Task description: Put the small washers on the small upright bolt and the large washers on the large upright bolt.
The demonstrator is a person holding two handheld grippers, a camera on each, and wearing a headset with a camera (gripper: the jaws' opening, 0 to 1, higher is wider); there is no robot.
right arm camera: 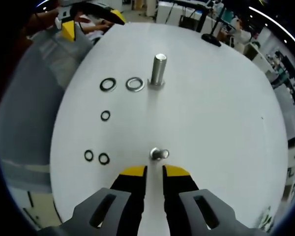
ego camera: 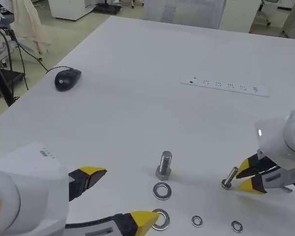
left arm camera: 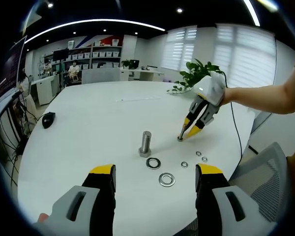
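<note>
The large bolt stands upright on its head on the white table, just below the middle of the head view. Two large washers lie flat below it, one touching or nearly touching the bolt's head, the other lower down, beside a yellow tip of the left gripper. That gripper comes in from the lower left, its jaws spread wide with nothing between them.

The small bolt is at the lower right, leaning rather than upright, with its head on the table. The right gripper points at it from the right edge. Its jaws have only a narrow gap between them, and in the right gripper view the bolt sits just ahead of the tips, not between them; whether they touch it I cannot tell.

Small washers lie flat along the bottom edge, a second to the right of the first. The right gripper view shows three of them at its left.

A black mouse sits at the upper left and a white power strip at the upper right.
</note>
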